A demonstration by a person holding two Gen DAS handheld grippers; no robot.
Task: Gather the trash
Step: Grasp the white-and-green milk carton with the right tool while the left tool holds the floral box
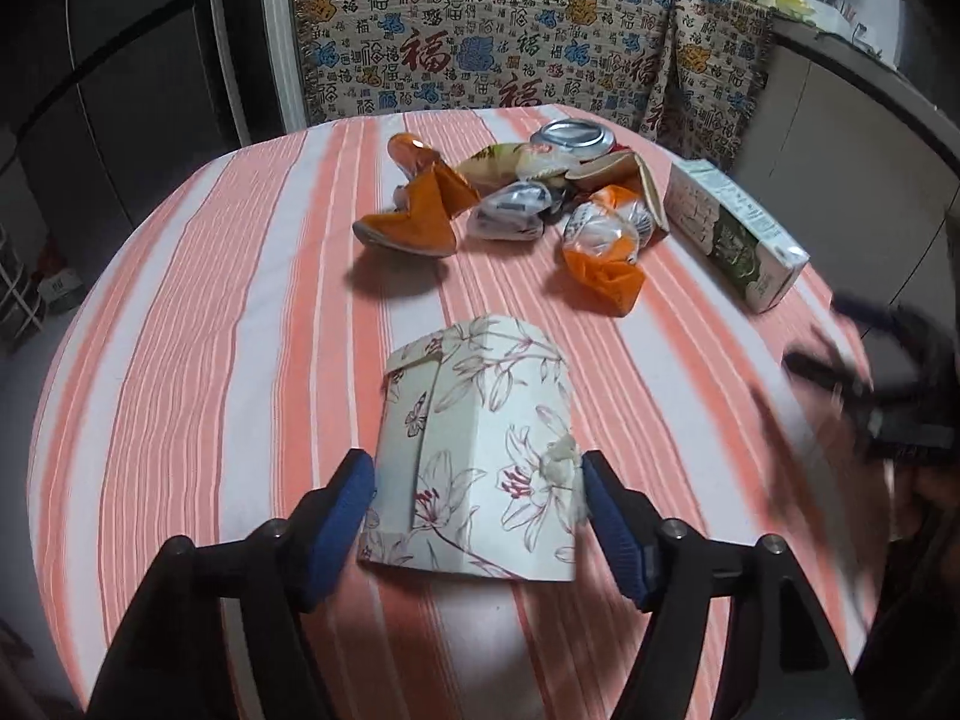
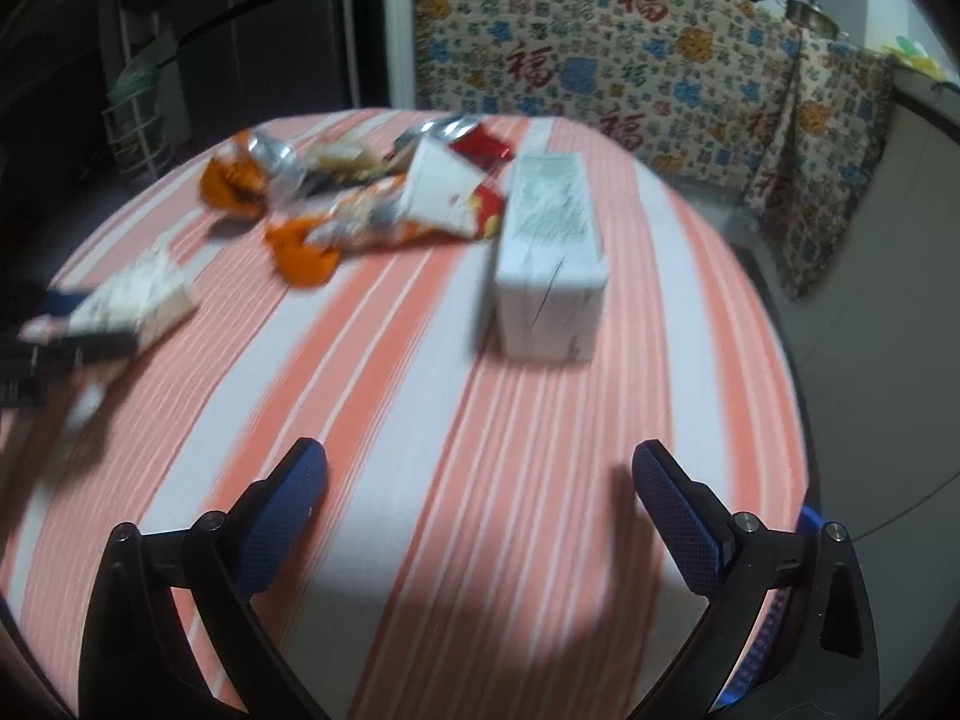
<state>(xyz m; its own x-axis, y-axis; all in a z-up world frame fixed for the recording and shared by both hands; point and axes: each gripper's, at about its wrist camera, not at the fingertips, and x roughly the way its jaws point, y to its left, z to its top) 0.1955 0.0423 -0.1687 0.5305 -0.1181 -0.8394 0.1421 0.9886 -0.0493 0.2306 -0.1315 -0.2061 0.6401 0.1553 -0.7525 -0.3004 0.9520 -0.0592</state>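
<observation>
The left gripper (image 1: 477, 495) grips a flattened floral paper box (image 1: 480, 450) above the striped desk (image 1: 240, 330), pads apparently pressing its sides. The right gripper (image 2: 480, 501) hangs wide open, empty, near the milk carton (image 2: 549, 258).

Both views are taken from close above the striped table (image 1: 210, 324), angled downward along each tool's fingers toward the patterned cloth (image 2: 600, 42) behind. The wrapper pile (image 1: 510, 198) and milk carton (image 2: 549, 258) are shared.
</observation>
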